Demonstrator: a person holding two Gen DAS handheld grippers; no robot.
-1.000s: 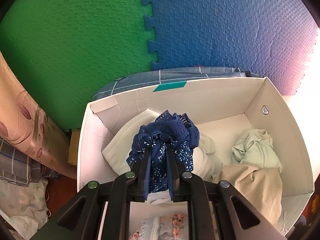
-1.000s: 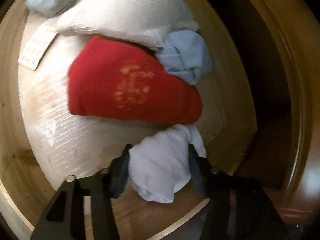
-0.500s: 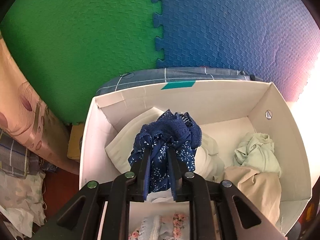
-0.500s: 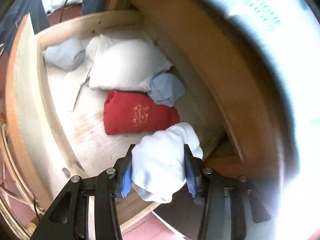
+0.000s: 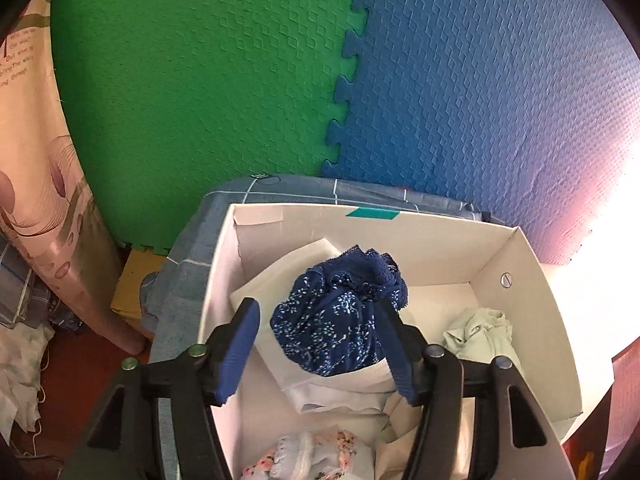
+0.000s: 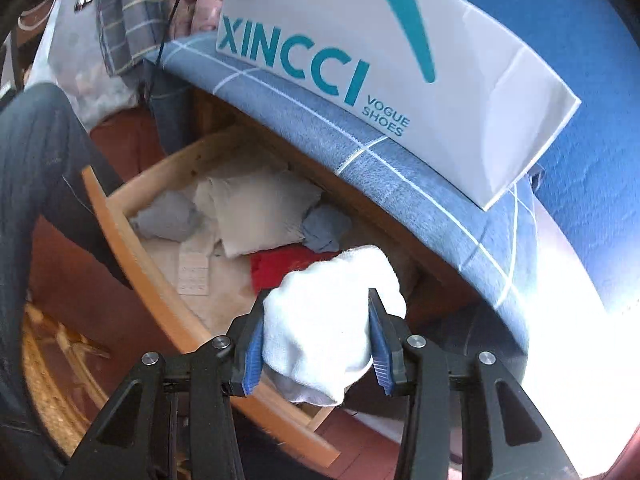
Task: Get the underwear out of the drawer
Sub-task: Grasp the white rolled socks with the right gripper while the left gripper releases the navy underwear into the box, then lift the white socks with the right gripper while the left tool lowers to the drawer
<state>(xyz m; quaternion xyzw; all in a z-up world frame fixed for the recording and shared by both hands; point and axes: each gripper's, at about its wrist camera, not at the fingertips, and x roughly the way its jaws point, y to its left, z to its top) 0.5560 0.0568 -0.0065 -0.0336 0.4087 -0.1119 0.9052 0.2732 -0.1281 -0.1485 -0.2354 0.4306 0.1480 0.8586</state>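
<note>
Left claw (image 5: 320, 348) spread wide over white shoe box (image 5: 520, 264); blue pads clear of cloth on left side, right pad touching or just beside navy floral underwear (image 5: 340, 320), cannot tell which. Navy underwear bunched, lace edge up, resting on folded white cloth (image 5: 276, 280) inside box. Also in box: pale green garment (image 5: 480, 332) toward right wall, cream cloth (image 5: 394, 412) near front, floral lace piece (image 5: 312, 454) at front edge. Box sitting on blue checked fabric (image 5: 192, 248). Behind: green foam mat (image 5: 200, 80) joined to blue foam mat (image 5: 480, 80) by puzzle edge. Patterned curtain (image 5: 44, 200) at left.

Right claw (image 6: 318, 340) pinching white underwear (image 6: 328, 320), pads pressed into both sides of bundle, held up above open wooden drawer (image 6: 132, 256). Remaining in drawer: red garment (image 6: 280, 266), beige folded piece (image 6: 256, 216), grey-blue bundle (image 6: 168, 216) at far left, blue bundle (image 6: 326, 228) beside beige piece, white card (image 6: 194, 270) on drawer floor. White shoe box side (image 6: 400, 72) with "XINCCI VOGUE SHOES" lettering above drawer, on blue checked fabric (image 6: 400, 184). Dark trouser leg (image 6: 40, 152) at left.
</note>
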